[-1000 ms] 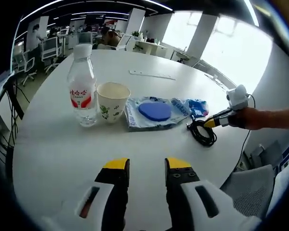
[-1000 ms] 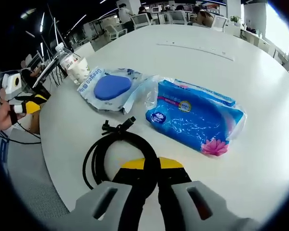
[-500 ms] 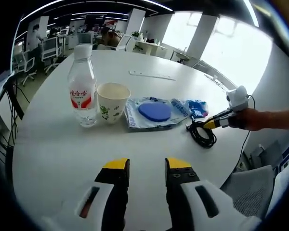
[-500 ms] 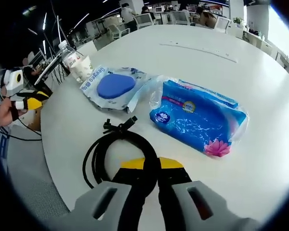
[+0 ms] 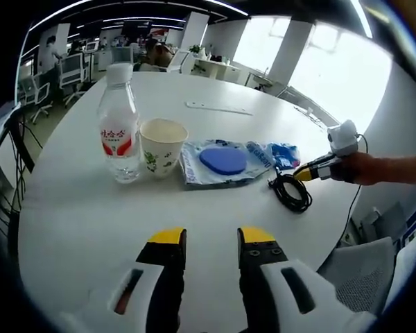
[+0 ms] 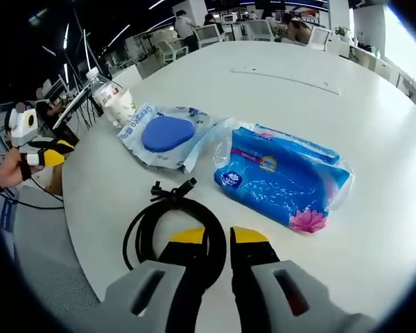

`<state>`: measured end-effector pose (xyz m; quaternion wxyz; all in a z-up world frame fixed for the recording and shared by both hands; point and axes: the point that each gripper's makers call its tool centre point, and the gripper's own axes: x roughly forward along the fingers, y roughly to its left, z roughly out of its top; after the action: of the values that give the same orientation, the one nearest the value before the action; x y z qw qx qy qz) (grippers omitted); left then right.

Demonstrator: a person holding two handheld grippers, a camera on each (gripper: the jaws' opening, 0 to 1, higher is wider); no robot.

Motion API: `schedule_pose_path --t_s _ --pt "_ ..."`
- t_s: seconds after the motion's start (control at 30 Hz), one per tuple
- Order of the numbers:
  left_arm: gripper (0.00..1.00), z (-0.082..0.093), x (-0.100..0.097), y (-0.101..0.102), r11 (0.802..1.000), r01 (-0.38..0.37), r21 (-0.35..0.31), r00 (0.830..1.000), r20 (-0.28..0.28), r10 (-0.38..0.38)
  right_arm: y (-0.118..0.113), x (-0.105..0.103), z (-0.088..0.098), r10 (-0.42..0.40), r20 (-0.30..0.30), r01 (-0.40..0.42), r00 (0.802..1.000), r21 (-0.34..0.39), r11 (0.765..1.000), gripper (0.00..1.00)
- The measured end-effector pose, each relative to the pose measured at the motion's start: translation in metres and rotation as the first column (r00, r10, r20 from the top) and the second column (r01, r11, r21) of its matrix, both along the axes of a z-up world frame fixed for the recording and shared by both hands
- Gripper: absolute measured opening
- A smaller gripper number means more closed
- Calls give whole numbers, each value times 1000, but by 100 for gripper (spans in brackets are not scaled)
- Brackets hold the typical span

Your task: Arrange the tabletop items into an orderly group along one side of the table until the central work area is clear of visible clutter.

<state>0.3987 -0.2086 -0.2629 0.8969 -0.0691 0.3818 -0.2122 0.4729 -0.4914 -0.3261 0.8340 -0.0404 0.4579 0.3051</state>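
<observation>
On the round white table [image 5: 69, 215] stand a water bottle [image 5: 118, 132] and a paper cup [image 5: 162, 146]. To their right lie a clear pack with a blue pad [image 5: 218, 161], a blue tissue pack [image 5: 284, 154] and a coiled black cable [image 5: 291, 191]. My left gripper [image 5: 211, 239] is open over bare table near the edge. My right gripper [image 6: 218, 236] is slightly open, its jaws over the cable coil [image 6: 142, 229]. Beyond it lie the tissue pack [image 6: 281, 177] and the pad pack [image 6: 168, 133], with the bottle [image 6: 100, 87] and cup [image 6: 121, 104] farther off.
A thin white strip [image 5: 218, 107] lies on the far half of the table. Office chairs and desks stand beyond it. The table edge runs close behind the cable, with a grey chair seat [image 5: 360, 270] below. A hand holds the right gripper [image 5: 308, 173] at the cable.
My right gripper's jaws have parted a little; they were closed on the cable before. The cable rests on the table. The left gripper has stayed still.
</observation>
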Motion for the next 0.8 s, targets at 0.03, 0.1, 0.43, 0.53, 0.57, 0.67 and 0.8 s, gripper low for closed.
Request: schedule_pose_path --t_s 0.03,0.1,0.43,0.53,0.57,0.67,0.8 --pt "28 0 0 0 1000 0 0 1000 0 0 0 0 0 -1 0 1 1000 0 1000 10" --pt "28 0 0 1 1000 1 2 1000 0 -1 -2 1 0 -6 -3 6 1000 3 1000 10" --pt "28 2 2 2 1000 -8 -2 1000 1 8 -30 14 13 -144 22 142 989 54 988 10" --pt "28 3 2 1 1000 -5 0 1000 1 5 -44 22 16 -186 33 184 982 62 981 9" --pt "28 3 2 1 1000 -5 0 1000 0 5 -48 23 17 -195 34 192 980 62 979 9" --pt "28 3 2 2 1000 -5 0 1000 0 5 -59 27 19 -234 35 232 972 65 971 9" --pt "28 2 3 2 1000 -7 -1 1000 -2 7 -66 31 22 -274 41 271 961 73 960 9"
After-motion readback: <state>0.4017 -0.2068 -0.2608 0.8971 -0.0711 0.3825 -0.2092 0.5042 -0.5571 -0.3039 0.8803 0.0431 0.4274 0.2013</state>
